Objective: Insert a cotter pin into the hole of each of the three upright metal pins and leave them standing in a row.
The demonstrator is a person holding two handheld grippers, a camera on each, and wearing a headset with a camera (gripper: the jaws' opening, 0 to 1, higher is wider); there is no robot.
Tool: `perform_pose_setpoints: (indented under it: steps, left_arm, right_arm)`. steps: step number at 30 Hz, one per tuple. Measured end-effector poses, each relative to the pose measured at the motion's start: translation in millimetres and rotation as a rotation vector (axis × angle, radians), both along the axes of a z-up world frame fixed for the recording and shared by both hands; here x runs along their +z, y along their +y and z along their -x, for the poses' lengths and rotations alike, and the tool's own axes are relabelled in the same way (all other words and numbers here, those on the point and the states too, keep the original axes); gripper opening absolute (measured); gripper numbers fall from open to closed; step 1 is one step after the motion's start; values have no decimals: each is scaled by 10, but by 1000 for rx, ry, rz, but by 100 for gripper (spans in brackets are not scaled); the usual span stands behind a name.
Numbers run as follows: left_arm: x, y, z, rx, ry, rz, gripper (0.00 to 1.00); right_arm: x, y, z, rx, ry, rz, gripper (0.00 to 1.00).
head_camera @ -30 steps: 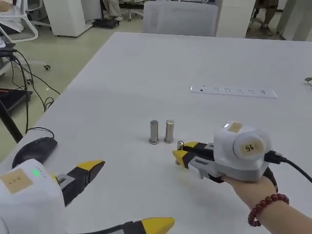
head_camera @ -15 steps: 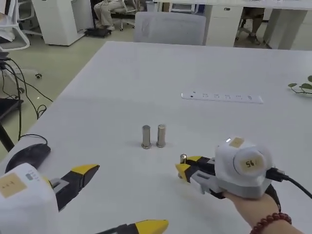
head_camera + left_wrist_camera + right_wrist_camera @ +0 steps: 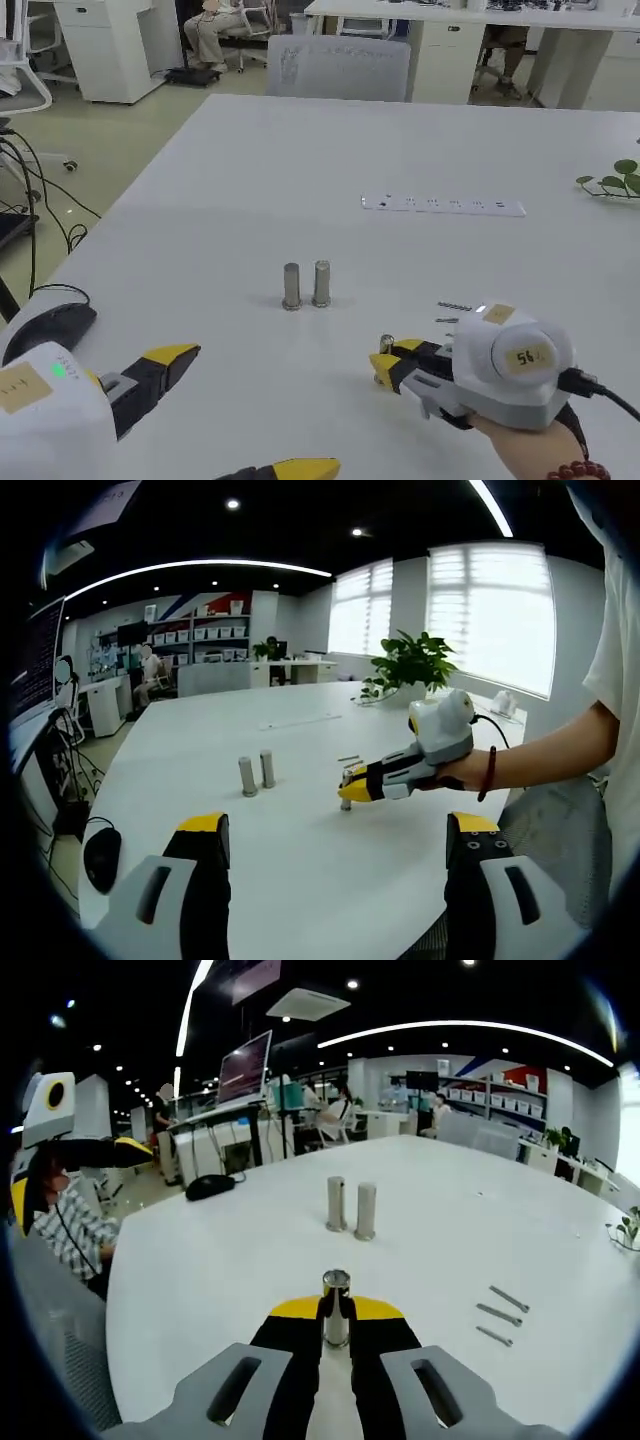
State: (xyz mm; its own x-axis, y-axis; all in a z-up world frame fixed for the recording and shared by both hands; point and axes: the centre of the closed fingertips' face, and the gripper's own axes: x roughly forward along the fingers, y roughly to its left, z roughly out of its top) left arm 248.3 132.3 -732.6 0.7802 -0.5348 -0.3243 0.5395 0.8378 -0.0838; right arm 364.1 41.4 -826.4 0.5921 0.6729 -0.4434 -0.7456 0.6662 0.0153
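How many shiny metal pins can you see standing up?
3. Two stand side by side in the middle of the table: the left pin and the right pin. The third pin is upright between the jaws of the right gripper. None seems hidden.

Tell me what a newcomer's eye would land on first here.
The right tool, shut on one upright pin near the front of the white table, draws the eye first. Beyond it, two more pins stand side by side mid-table, and three cotter pins lie loose to the tool's right. The left tool hangs open at the lower left of the head view.
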Motion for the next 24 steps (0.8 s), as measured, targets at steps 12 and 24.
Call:
perform_pose_setpoints:
  steps: [12,24]
  left_arm:
    - [2,-20,7,-6,-2,-7,89]
    - [-6,-32,35,-7,3,-7,89]
  right_arm:
    - [-88,-67,50,-4,1,14,10]
    - [-84,-67,42,-3,-26,13,11]
